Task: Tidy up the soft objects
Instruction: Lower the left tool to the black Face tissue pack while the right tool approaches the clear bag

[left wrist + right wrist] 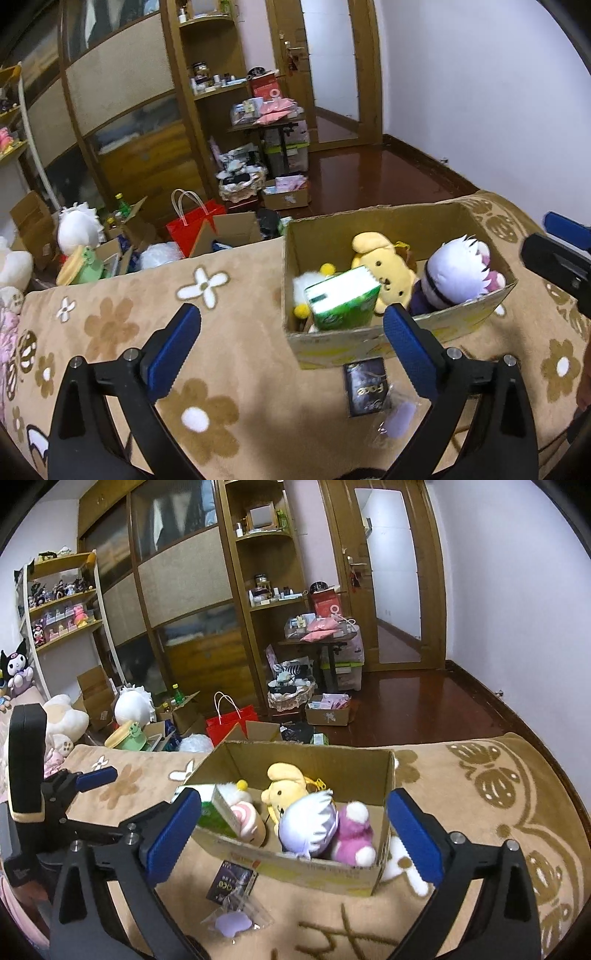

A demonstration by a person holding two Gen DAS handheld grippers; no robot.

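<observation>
While both claws are hovering: nothing gripped
Left claw [291, 332]: gaping wide
Right claw [293, 823]: gaping wide
Plushies: sitting inside cardboard box [295, 864] on the bed
Tip: approaching low, squeezing the body

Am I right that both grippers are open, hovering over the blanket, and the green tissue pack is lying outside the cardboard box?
Not quite: the green tissue pack is inside the cardboard box, leaning against the yellow plush, as the left wrist view shows. Both the left gripper and right gripper are open over the blanket.
</observation>
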